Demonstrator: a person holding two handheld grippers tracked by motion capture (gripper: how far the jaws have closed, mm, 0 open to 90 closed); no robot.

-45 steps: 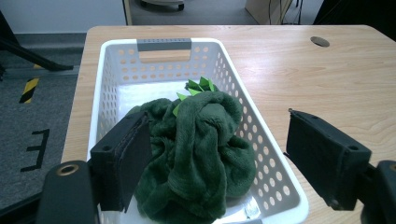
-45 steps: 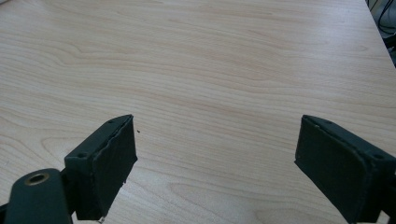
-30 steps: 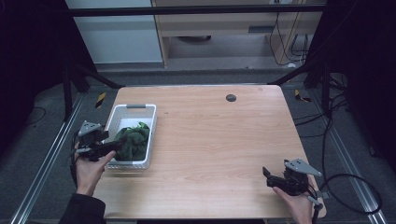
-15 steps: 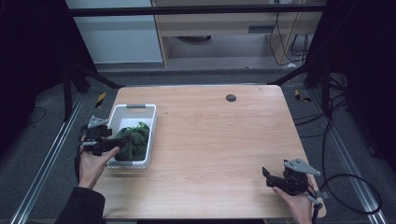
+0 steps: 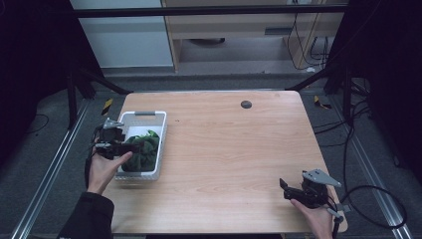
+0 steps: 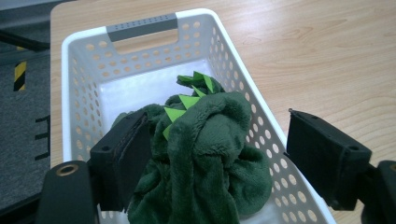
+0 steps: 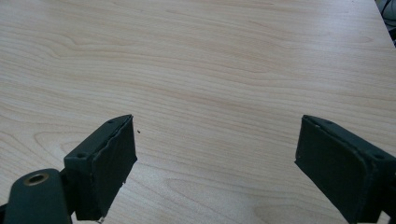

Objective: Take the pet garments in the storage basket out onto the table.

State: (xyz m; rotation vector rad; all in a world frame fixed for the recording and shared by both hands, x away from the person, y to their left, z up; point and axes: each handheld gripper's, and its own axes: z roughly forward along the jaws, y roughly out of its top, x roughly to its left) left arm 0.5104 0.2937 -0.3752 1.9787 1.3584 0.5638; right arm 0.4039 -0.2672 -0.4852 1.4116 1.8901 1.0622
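Note:
A dark green plush toy (image 5: pixel 145 152) with bright green spikes lies bunched in a white perforated basket (image 5: pixel 144 114) at the table's left side. My left gripper (image 5: pixel 130 147) reaches in over the basket's left rim. In the left gripper view it (image 6: pixel 217 140) is open, its jaws wide on either side of the plush toy (image 6: pixel 210 158); the left jaw touches the fabric, the right jaw stands apart over the basket (image 6: pixel 140 25) wall. My right gripper (image 5: pixel 286 190) hovers open near the front right corner, and in the right gripper view it (image 7: pixel 215 140) has bare wood between its jaws.
The wooden table (image 5: pixel 239 149) has a small black round cap (image 5: pixel 246 104) near its far edge. Beyond the table are a grey floor, dark frame bars and cables (image 5: pixel 358 189) at the right.
My left gripper has moved a little farther away along the basket's left side and in over the plush toy. The right gripper has stayed still.

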